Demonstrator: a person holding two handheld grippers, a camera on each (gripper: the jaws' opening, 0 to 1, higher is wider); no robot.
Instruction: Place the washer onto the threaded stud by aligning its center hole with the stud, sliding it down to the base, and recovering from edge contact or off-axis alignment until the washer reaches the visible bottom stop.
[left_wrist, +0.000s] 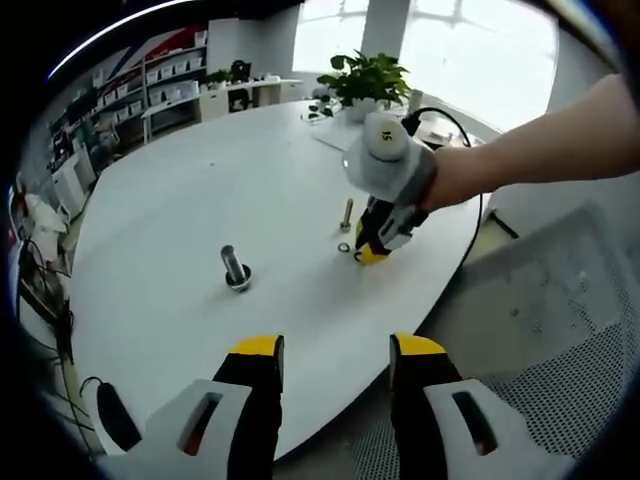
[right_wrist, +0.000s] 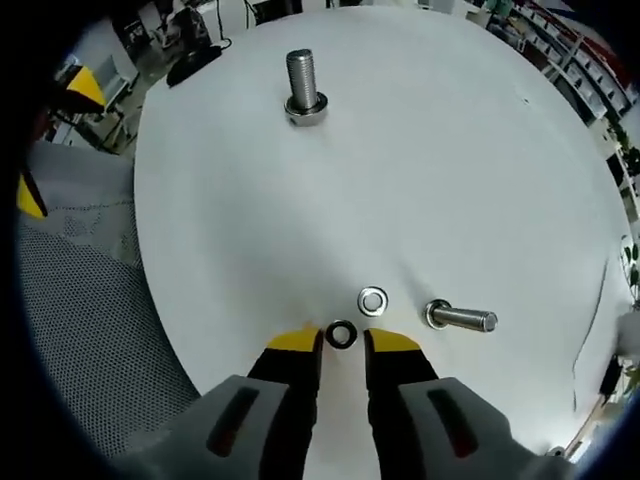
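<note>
A dark washer (right_wrist: 341, 334) lies flat on the white table (right_wrist: 450, 150), hole facing up, between the tips of the right gripper (right_wrist: 342, 343), whose jaws stand narrowly apart around it without clearly pinching it. Just beyond lies a lighter washer (right_wrist: 373, 300), and beside that a bolt (right_wrist: 461, 319) on its side. Well apart, the threaded stud (right_wrist: 303, 85) stands upright, nothing around it.

In the left gripper view, the left gripper (left_wrist: 335, 350) hovers wide open and empty over the table edge, and a potted plant (left_wrist: 366, 80) sits at the far side.
</note>
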